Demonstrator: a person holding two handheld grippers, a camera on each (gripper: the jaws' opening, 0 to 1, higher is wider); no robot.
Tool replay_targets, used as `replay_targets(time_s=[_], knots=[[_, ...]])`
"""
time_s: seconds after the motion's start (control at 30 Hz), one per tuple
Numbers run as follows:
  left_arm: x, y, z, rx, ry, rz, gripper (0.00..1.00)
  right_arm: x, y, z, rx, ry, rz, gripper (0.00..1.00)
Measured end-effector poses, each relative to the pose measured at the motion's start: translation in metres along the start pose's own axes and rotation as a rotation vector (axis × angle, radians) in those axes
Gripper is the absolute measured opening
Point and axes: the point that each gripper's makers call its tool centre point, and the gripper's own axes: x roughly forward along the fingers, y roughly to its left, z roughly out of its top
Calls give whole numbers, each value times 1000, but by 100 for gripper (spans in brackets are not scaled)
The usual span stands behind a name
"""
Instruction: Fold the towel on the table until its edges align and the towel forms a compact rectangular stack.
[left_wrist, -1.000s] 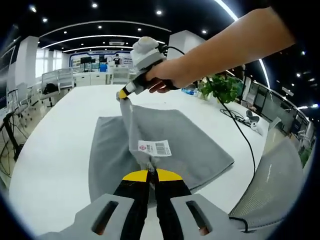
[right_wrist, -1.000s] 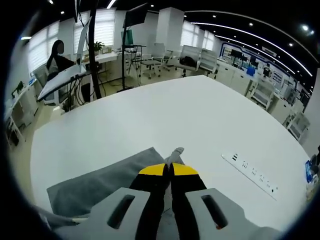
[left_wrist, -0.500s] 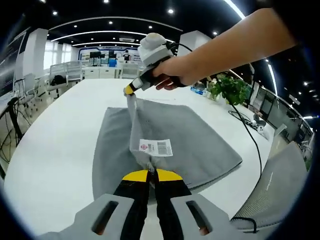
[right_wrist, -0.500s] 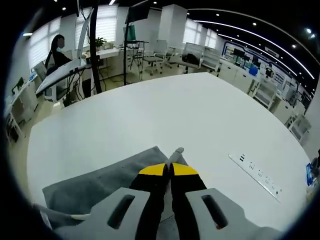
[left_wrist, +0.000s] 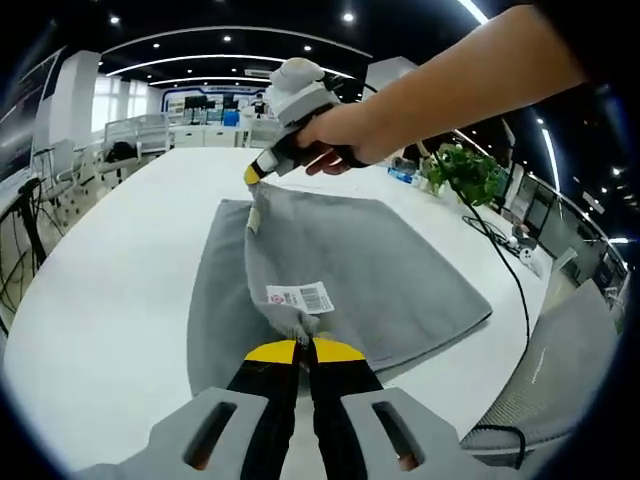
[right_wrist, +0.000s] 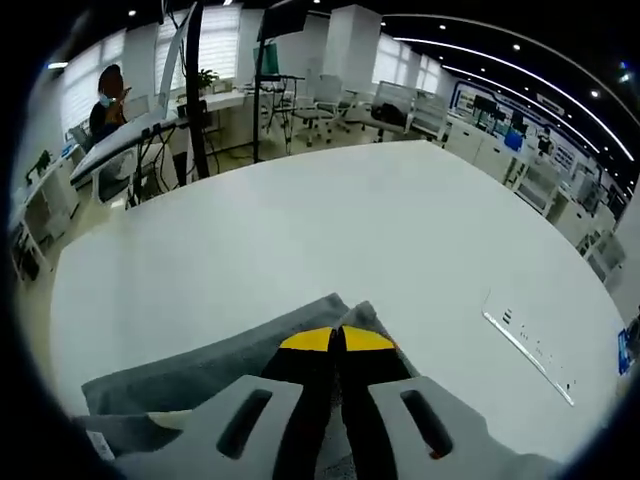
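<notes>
left claw (left_wrist: 303, 345) clamps towel (left_wrist: 390, 270) corner by label (left_wrist: 300, 298); right claw (left_wrist: 252, 178) grips far corner | held edge runs claw-to-claw; body lies flat on surface (left_wrist: 110, 270) beneath

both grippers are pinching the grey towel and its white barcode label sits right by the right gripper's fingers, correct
Not quite. The white barcode label sits by the left gripper, not the right gripper, as the left gripper view shows. Both grippers do pinch the grey cloth towel.
</notes>
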Motion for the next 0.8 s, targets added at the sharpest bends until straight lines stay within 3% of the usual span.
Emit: replay_targets(time_s=[0.23, 0.3, 0.53, 0.8], knots=[[-7, 10, 8, -42, -55, 38, 3, 3, -6, 12, 20, -28, -12, 0], [-8, 14, 10, -95, -64, 43, 3, 0, -1, 14, 10, -31, -14, 0], [-5, 24, -5, -128, -28, 57, 4, 9, 5, 11, 7, -19, -1, 0], [-3, 23, -13, -103, 0, 61, 4, 26, 16, 0, 0, -8, 9, 0]])
